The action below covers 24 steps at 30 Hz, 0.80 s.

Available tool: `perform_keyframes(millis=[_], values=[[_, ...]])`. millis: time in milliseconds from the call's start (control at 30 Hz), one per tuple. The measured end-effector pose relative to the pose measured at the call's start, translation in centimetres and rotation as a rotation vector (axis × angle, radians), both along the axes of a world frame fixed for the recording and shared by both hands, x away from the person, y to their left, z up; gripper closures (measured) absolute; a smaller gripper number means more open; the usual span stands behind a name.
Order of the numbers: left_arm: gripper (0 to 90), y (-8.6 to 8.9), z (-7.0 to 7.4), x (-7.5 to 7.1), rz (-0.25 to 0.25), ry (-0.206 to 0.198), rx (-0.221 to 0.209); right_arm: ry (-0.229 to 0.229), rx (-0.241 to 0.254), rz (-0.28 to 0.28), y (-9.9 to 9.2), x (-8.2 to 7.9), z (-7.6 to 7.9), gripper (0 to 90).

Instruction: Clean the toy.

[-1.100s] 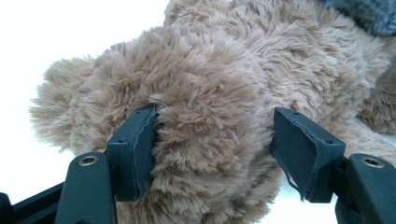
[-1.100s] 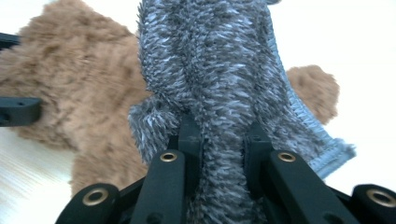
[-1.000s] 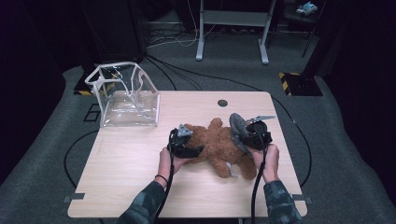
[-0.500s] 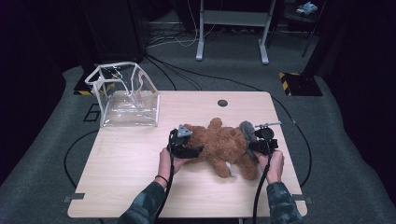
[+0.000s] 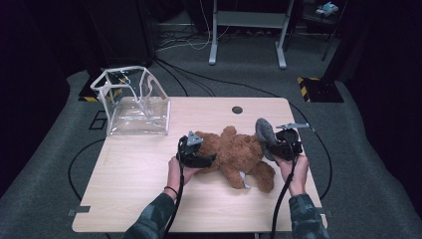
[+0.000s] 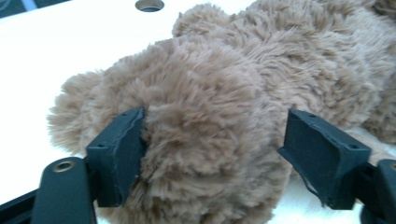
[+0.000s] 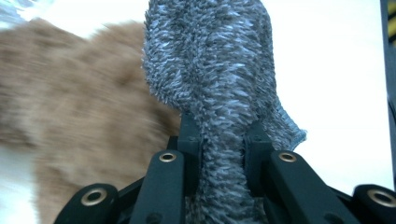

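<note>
We have the brown teddy bear lying on the desk, between our two tools; left tool sits at the bear's head, jaws have just been opening, one pad touching fur, the other standing clear, so no grip; right tool is clamped on a grey fuzzy sock, held just beside the bear; clear bag stands at the desk's far left corner.
</note>
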<state>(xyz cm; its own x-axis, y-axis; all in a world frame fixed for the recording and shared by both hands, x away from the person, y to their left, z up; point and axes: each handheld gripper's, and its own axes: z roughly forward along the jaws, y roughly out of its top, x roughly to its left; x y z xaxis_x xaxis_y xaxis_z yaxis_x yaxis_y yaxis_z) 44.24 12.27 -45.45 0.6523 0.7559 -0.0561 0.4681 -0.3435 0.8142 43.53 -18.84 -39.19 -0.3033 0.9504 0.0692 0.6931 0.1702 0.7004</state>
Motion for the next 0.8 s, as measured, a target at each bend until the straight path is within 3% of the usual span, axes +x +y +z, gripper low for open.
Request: perform_keyframes(millis=[100,167,300,367,433,467,533,600,700,800], values=[[18.0,0.0,0.0,0.0,0.002,0.015,0.014,-0.028,-0.009,0.048,1.9,-0.2,0.9,74.4],[17.6,0.1,0.0,0.0,0.004,0.018,0.011,-0.035,-0.041,0.081,3.3,-0.1,0.9,74.3],[15.9,0.3,0.2,0.0,0.007,0.014,0.034,0.001,-0.111,0.080,4.5,0.5,-0.8,74.4],[14.9,0.5,0.2,0.2,0.014,0.022,0.019,0.008,-0.147,0.062,4.2,0.8,-1.9,74.5],[14.5,0.9,0.6,0.5,0.022,0.017,0.008,0.018,-0.125,0.051,3.6,0.8,-2.2,74.5],[14.5,1.0,0.8,0.7,0.040,0.012,-0.018,0.013,-0.128,0.053,3.4,0.8,-2.2,74.4],[14.6,1.0,1.3,1.0,0.048,0.003,-0.022,0.023,-0.136,0.055,3.4,0.8,-2.0,74.4],[14.7,0.5,1.8,1.5,0.049,-0.006,0.022,0.019,-0.138,0.059,3.3,0.9,-2.0,74.4],[15.4,0.1,1.7,2.2,0.041,0.022,0.071,0.018,-0.128,0.056,3.4,0.8,-1.6,73.9],[16.4,0.1,1.3,2.4,0.056,0.040,0.081,-0.019,-0.080,0.059,3.7,0.1,-0.1,73.3]])
